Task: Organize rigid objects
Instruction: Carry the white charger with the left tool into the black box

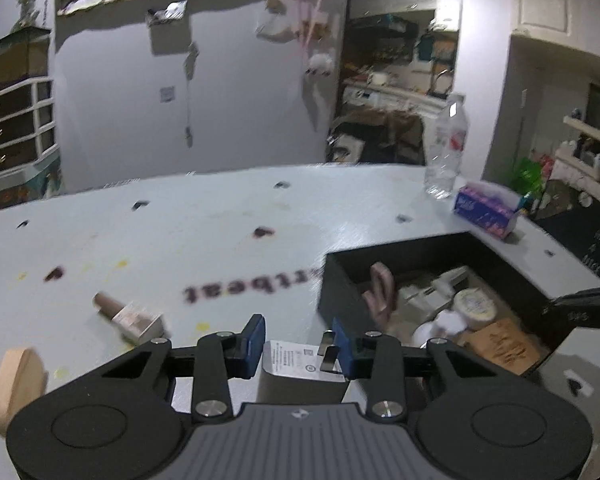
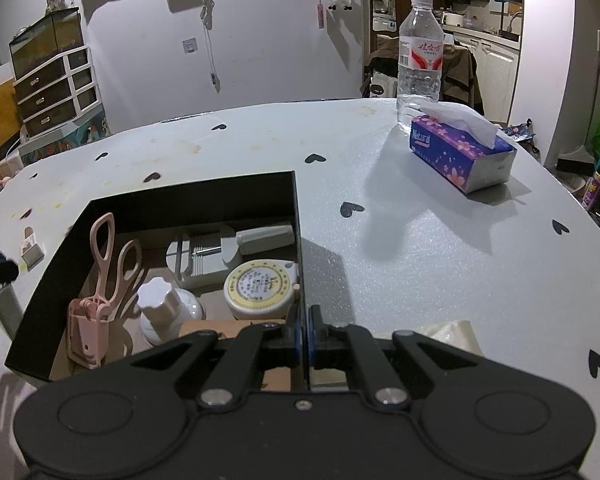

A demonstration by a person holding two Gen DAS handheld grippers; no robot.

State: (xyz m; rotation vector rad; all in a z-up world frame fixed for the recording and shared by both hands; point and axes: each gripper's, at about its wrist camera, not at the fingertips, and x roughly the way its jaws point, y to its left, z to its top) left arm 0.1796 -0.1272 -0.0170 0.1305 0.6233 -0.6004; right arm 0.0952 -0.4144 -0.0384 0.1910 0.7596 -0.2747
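Note:
My left gripper (image 1: 299, 338) is shut on a white power adapter (image 1: 300, 364) with metal prongs, held just left of the black box (image 1: 342, 280). My right gripper (image 2: 303, 326) is shut on the right wall of the black box (image 2: 298, 240). Inside the box lie a pink eyelash curler (image 2: 104, 280), a round tape measure (image 2: 260, 286), a white bottle (image 2: 162, 308) and white flat items. A nail polish bottle (image 1: 130, 316) lies on the table left of my left gripper. A beige round object (image 1: 16, 384) sits at the near left edge.
A clear water bottle (image 2: 419, 48) and a purple tissue pack (image 2: 460, 152) stand at the table's far right. The white table (image 2: 420, 260) has black heart marks. A drawer unit (image 2: 56, 88) stands by the far wall at left.

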